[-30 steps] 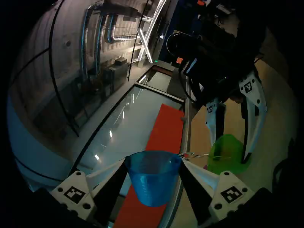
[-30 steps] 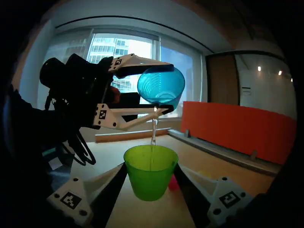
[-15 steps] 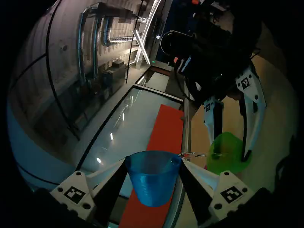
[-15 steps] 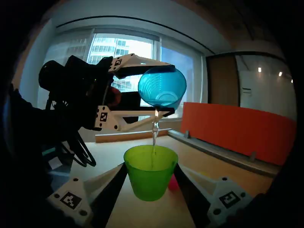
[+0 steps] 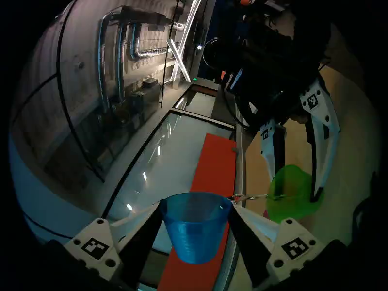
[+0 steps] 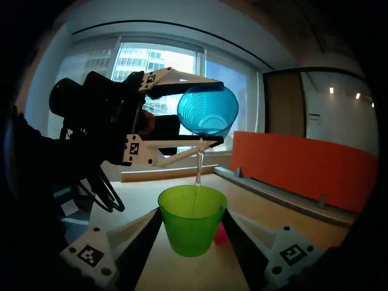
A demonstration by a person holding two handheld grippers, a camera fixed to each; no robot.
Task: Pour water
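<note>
Right gripper view: left gripper (image 6: 213,114) clenched on tipped blue cup (image 6: 207,110) above green cup (image 6: 192,220) grasped by right gripper (image 6: 192,212) over the table (image 6: 271,206), short of its far edge, thin water stream (image 6: 198,169) dropping just inside the far rim, liable to splash out with any sideways drift or steeper tip.

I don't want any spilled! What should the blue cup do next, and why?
Probably hold this tilt steady: the blue cup in the left tool sits above the green cup, and its thin water stream lands inside the green rim.
</note>
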